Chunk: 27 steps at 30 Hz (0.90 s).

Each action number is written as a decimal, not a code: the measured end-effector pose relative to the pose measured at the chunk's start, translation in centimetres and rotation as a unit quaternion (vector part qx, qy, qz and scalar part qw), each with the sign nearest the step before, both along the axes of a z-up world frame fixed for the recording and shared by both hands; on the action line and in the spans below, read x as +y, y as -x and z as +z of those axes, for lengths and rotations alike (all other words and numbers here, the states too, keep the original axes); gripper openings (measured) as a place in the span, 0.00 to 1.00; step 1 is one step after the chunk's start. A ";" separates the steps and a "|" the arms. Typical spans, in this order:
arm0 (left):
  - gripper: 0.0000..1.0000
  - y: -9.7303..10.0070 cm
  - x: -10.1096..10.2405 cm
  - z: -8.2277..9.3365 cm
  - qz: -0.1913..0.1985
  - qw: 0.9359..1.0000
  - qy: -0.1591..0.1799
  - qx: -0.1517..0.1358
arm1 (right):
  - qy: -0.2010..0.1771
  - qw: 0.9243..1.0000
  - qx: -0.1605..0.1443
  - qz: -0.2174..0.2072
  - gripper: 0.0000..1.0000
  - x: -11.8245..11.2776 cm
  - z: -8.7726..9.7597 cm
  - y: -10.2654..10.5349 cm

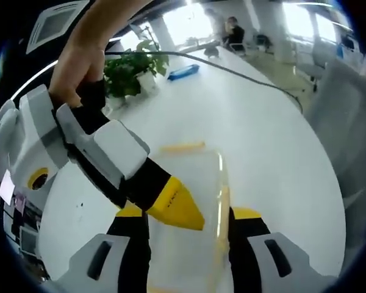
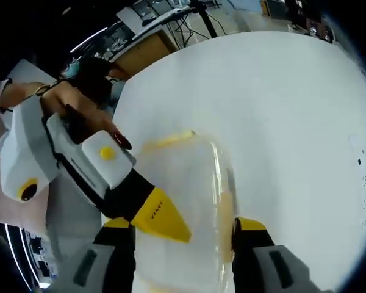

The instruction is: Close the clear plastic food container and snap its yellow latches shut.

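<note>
While the container [image 1: 189, 201] lies on the white surface [image 1: 262, 140] with its lid down, both grippers reach over it from opposite ends. In the left gripper view, the left gripper [image 1: 186, 215] has its jaws spread to either side of the clear box, a yellow tip at each side wall; the right gripper [image 1: 177, 204] comes in from the upper left, a hand [image 1: 79, 61] on it, its yellow tip resting over the lid. Whether that tip presses the lid I cannot tell. A yellow latch [image 1: 183, 147] shows on the far edge, another [image 1: 222, 207] along the right side. Beyond stand a plant [image 1: 134, 70] and a blue object [image 1: 184, 72], with a cable [image 1: 244, 76] running across.

In the right gripper view, the right gripper [image 2: 183, 227] likewise straddles the container [image 2: 189, 195], jaws apart. The left gripper [image 2: 155, 217] slants in from the left.
</note>
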<state>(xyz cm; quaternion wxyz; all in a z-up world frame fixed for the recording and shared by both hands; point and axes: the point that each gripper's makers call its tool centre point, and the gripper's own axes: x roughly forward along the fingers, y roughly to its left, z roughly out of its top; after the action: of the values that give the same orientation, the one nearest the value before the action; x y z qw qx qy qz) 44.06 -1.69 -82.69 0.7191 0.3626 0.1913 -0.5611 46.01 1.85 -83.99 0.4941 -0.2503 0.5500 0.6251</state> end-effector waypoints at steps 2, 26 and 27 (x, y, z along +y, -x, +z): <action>0.48 0.0 0.0 0.0 -0.001 1.000 -0.002 -0.001 | 0.002 1.000 -0.011 -0.005 0.68 0.1 0.0 0.3; 0.55 0.6 -0.2 0.9 0.010 0.999 -0.019 0.044 | -0.029 0.976 -0.169 -0.135 0.68 -1.2 1.9 -0.4; 0.56 0.7 -0.2 1.0 0.012 0.998 -0.019 0.052 | -0.031 0.974 -0.172 -0.147 0.67 -1.2 2.0 -0.5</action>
<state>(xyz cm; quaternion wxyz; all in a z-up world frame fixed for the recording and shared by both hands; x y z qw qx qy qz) 43.37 -1.84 -81.74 0.7080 0.3442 0.2429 -0.5668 46.48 0.62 -82.00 0.6752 -0.2554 0.4679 0.5098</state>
